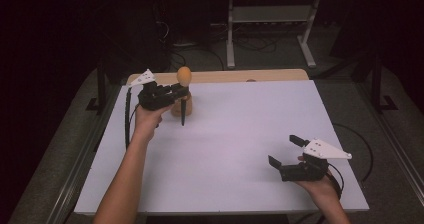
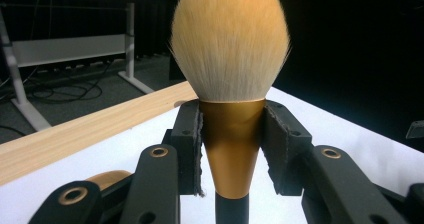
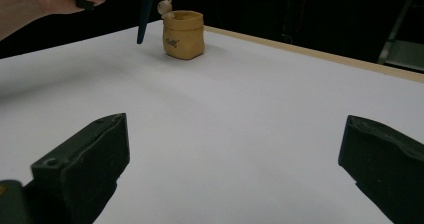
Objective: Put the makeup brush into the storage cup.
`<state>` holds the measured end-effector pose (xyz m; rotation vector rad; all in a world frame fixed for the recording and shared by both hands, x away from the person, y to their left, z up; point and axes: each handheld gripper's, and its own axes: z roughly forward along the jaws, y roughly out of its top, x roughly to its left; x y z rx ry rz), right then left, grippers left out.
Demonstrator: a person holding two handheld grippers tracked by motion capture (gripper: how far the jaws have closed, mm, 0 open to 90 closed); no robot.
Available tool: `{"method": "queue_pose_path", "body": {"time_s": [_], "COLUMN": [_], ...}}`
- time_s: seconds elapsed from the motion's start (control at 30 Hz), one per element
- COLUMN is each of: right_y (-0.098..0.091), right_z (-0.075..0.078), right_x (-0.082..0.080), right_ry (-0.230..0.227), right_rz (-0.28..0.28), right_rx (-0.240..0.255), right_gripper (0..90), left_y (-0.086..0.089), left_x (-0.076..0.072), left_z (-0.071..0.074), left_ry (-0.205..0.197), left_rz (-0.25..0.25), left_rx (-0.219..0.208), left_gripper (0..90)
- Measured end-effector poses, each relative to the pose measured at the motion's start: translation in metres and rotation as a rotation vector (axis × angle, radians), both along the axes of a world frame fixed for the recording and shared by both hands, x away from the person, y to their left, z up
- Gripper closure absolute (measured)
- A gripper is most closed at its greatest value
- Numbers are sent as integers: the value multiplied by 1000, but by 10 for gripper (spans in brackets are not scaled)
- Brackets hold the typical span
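Observation:
A makeup brush with a puffy orange-tan head (image 1: pixel 184 75) (image 2: pixel 230 39) stands upright in the air, its dark handle (image 1: pixel 183 115) (image 3: pixel 145 14) pointing down at the table. My left gripper (image 1: pixel 182 89) (image 2: pixel 232 144) is shut on its gold ferrule (image 2: pixel 232 134), one pad pressing each side. Just behind the handle stands a small tan pot (image 1: pixel 177 109) (image 3: pixel 184 34) with a little figure on its rim. My right gripper (image 1: pixel 284 150) (image 3: pixel 235 164) rests low over the table's near right, open wide with nothing between its jaws.
The white tabletop (image 1: pixel 225 134) stretches between the two grippers. A wooden strip (image 1: pixel 225 75) (image 2: pixel 75 134) runs along its far edge. Beyond it, on a dark floor, stand a white desk frame (image 1: pixel 270 14) and some cables.

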<state>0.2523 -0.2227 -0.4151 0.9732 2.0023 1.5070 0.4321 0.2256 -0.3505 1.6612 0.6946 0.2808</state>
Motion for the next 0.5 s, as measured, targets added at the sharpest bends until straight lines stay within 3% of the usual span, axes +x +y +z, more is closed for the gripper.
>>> {"method": "queue_pose_path", "body": {"time_s": [0.5], "right_y": [-2], "right_z": [1], "right_x": [-1], "right_ry": [-5], "right_rz": [-5], "right_rx": [1], "right_gripper": [0], "left_y": [8], "left_x": [15], "left_z": [9], "left_ry": [-25], "left_rz": [42], "left_rx": [1], "left_gripper": [623]}}
